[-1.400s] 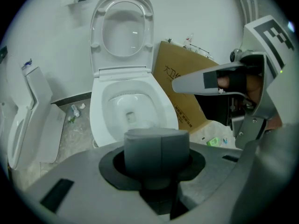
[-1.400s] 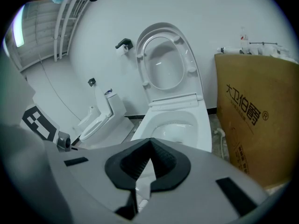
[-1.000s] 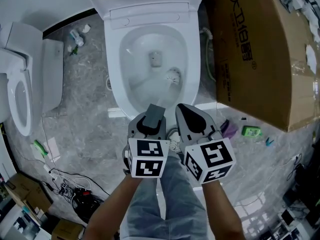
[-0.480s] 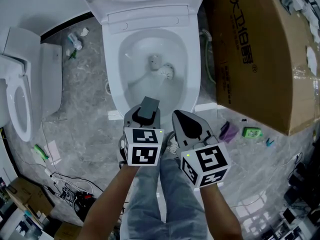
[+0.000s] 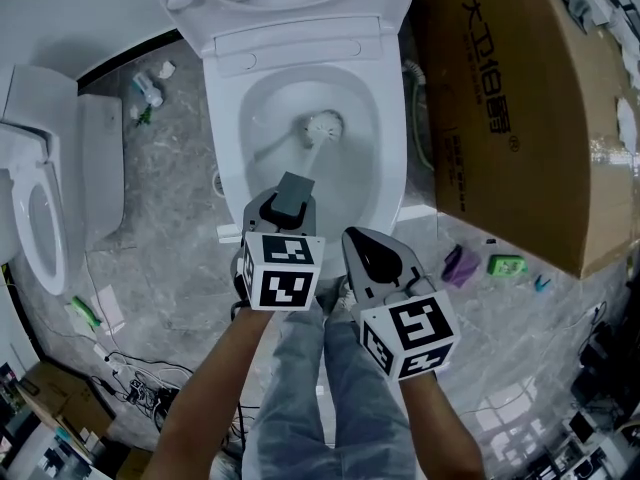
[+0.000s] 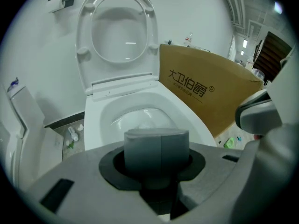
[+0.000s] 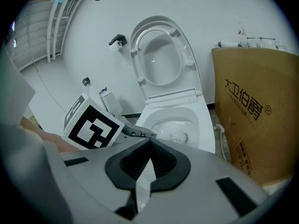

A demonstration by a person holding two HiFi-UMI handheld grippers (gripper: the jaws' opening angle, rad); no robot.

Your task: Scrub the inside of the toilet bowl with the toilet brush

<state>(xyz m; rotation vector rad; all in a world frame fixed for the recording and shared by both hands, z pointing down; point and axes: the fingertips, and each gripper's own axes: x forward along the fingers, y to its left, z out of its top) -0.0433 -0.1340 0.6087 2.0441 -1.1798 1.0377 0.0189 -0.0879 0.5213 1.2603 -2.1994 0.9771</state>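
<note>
The white toilet bowl (image 5: pixel 225 118) stands open at the top middle of the head view, its seat and lid raised. The toilet brush's white head (image 5: pixel 323 125) rests inside the bowl near the drain, and its shaft slants down to my left gripper (image 5: pixel 285 208). That gripper is shut on the brush's grey handle (image 6: pixel 156 146), whose blunt end sticks up between the jaws. My right gripper (image 5: pixel 372 253) hovers just right of the left one, in front of the bowl's rim, shut with nothing in it. From the right gripper view I see the brush head (image 7: pixel 180 136) in the bowl.
A large cardboard box (image 5: pixel 510 98) stands close to the toilet's right side. A second toilet (image 5: pixel 40 198) sits at the left. A bottle (image 5: pixel 148 88), cables (image 5: pixel 130 393), and small green (image 5: pixel 503 265) and purple (image 5: pixel 458 263) items litter the grey floor. The person's legs are below the grippers.
The brush head has swept from the bowl's right wall toward the middle back, by the drain. The left gripper has pushed forward with the handle; the right gripper stays beside it.
</note>
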